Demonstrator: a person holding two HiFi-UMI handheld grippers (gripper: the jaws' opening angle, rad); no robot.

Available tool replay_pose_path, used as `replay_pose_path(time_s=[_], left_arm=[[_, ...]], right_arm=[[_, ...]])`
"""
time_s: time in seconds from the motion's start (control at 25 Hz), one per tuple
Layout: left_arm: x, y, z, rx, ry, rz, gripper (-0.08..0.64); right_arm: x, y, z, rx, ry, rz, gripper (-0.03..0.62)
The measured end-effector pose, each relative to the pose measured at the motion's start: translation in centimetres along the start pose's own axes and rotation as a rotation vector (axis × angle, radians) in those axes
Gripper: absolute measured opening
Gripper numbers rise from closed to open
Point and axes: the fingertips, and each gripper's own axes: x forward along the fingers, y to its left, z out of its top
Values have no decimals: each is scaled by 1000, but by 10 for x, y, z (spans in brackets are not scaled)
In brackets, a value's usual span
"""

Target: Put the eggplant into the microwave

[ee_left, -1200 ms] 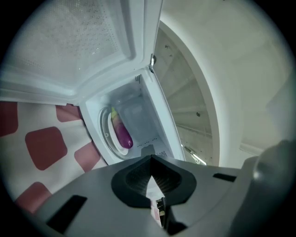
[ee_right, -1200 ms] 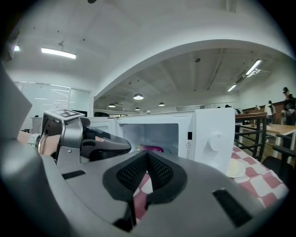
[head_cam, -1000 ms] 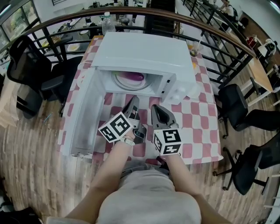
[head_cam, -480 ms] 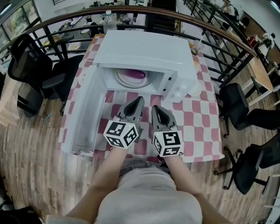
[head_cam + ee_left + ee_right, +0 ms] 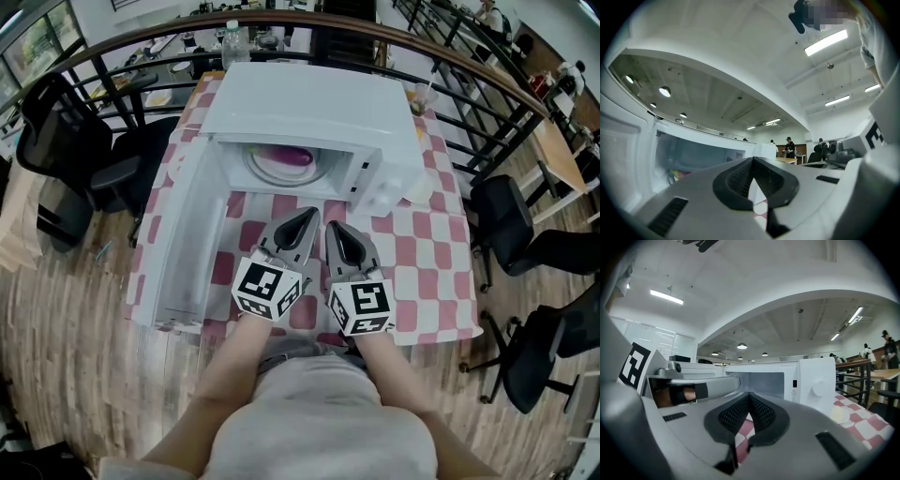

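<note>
While both grippers are hanging in front of the microwave [image 5: 309,103], the table [image 5: 427,281] under it is showing a red-and-white checked cloth, and it is standing on a wood-plank floor [image 5: 66,328].

Room, left to right:
- black office chair [image 5: 66,150] is sitting left of the microwave, off the table
- curved dark railing [image 5: 141,47] is running behind the microwave, around the table's far side
- clear bottle [image 5: 231,42] is standing behind the microwave's rear left corner
- cup with a straw [image 5: 419,98] is standing at the microwave's rear right corner
- pale round disc [image 5: 419,187] is lying on the cloth, just beside the microwave's front right corner
- more black chairs [image 5: 525,234] are standing right of the microwave, beyond the table edge

Microwave door [image 5: 183,253] is hanging fully open, swung out to the microwave's left.

Eggplant [image 5: 292,157]: already lying inside the microwave, on the round turntable plate [image 5: 267,169], toward the plate's right rear. It is showing as a glossy purple lump; only part of it is visible under the cavity roof.

Left gripper [image 5: 305,217]: in front of the microwave opening, over the cloth, jaws pressed together with nothing between them.

Right gripper [image 5: 336,230]: just beside the left one, in front of the microwave's control panel side, jaws likewise closed and empty.
</note>
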Motion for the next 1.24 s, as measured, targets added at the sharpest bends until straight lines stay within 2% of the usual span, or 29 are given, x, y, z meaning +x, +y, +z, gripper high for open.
replay_pose_path(time_s=[0.24,0.64,1.24], left_arm=[[1,-8,-4,61,28,-23,3],[5,-14,-7,118,51,-36,3],[6,-12,-15,150,85,-18,3]], right_arm=[[-2,-1,4,-10,-15,-19,23],[-3,-2,4,-20,-17,-22,23],[-5,-4,7,-45,-28,-40,23]])
